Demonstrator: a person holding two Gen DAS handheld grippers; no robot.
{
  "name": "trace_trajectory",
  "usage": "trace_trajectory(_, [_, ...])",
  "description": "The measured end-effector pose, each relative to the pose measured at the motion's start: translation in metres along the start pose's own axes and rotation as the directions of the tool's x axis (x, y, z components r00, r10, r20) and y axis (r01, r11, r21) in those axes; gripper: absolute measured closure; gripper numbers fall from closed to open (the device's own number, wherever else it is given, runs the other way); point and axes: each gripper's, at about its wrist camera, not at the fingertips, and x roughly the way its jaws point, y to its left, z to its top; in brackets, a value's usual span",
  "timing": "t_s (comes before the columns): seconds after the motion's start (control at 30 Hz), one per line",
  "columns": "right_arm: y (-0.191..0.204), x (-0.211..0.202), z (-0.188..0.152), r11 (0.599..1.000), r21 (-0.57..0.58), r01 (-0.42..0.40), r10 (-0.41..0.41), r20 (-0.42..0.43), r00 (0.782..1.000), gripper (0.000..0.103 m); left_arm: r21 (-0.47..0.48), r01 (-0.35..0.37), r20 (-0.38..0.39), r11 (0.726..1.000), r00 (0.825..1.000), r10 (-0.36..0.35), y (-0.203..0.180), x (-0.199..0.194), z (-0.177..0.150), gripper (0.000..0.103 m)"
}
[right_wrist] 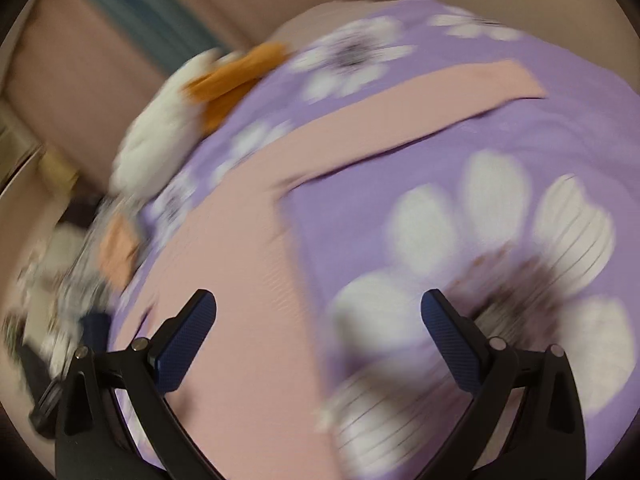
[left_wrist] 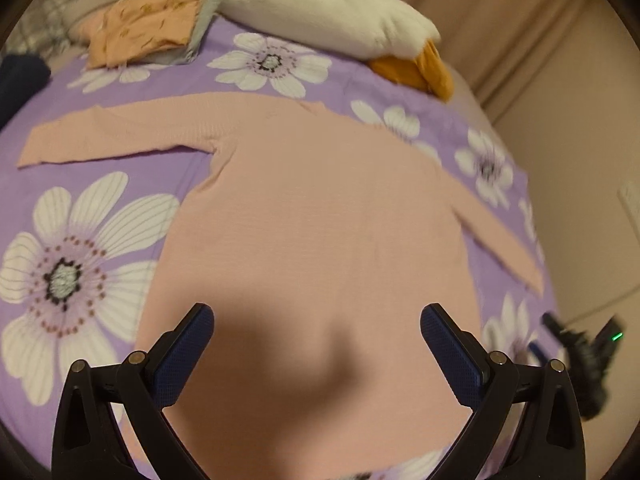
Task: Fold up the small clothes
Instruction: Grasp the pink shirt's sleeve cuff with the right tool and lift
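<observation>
The pink sweater (left_wrist: 312, 216) lies flat on the bed (left_wrist: 224, 76), collar away from me. My left gripper (left_wrist: 317, 356) hangs over its hem, my right gripper (right_wrist: 318, 344) beside its right sleeve (right_wrist: 420, 108); both jaws apart, empty.

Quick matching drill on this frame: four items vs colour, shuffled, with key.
Items:
1. sweater
2. bedsheet
3. plush toy
4. left gripper

Colours:
A. white with an orange part
B. black, blue pads
C. plain pink
D. purple with white flowers

Pairs: 1-C, 2-D, 3-A, 4-B
</observation>
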Motion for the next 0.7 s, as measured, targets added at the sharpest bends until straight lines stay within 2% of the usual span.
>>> trace_trajectory(0.17, [-0.063, 0.017, 0.057, 0.98, 0.195, 0.032, -0.047, 0.07, 0.996, 0.005, -0.037, 0.013, 0.04, 0.999, 0.999, -0.012, 0.0, 0.009, 0.029, 0.001])
trace_trajectory(0.27, [-0.084, 0.023, 0.079, 0.968, 0.246, 0.043, -0.071, 0.105, 0.992, 0.007, -0.026, -0.003, 0.059, 1.0, 0.998, 0.004, -0.006, 0.016, 0.046, 0.001])
trace_trajectory(0.43, [-0.114, 0.039, 0.113, 0.937, 0.345, -0.052, -0.017, 0.193, 0.981, 0.012, 0.008, -0.019, 0.098, 1.0, 0.995, 0.019, -0.018, 0.024, 0.072, 0.001])
trace_trajectory(0.53, [-0.128, 0.045, 0.13, 0.913, 0.4, -0.081, -0.018, 0.239, 0.971, 0.021, 0.016, -0.031, 0.113, 0.999, 0.993, 0.029, -0.021, 0.027, 0.083, 0.001])
trace_trajectory(0.6, [-0.135, 0.049, 0.136, 0.9, 0.428, -0.083, -0.03, 0.25, 0.968, 0.039, 0.013, -0.043, 0.122, 0.999, 0.992, 0.041, -0.022, 0.028, 0.088, 0.001])
trace_trajectory(0.63, [-0.137, 0.05, 0.139, 0.897, 0.435, -0.08, -0.035, 0.248, 0.968, 0.045, 0.01, -0.047, 0.126, 0.999, 0.991, 0.045, -0.021, 0.029, 0.09, 0.001])
trace_trajectory(0.7, [-0.139, 0.05, 0.139, 0.903, 0.427, -0.043, -0.06, 0.224, 0.973, 0.072, -0.002, -0.06, 0.126, 0.998, 0.99, 0.059, -0.017, 0.033, 0.092, 0.001])
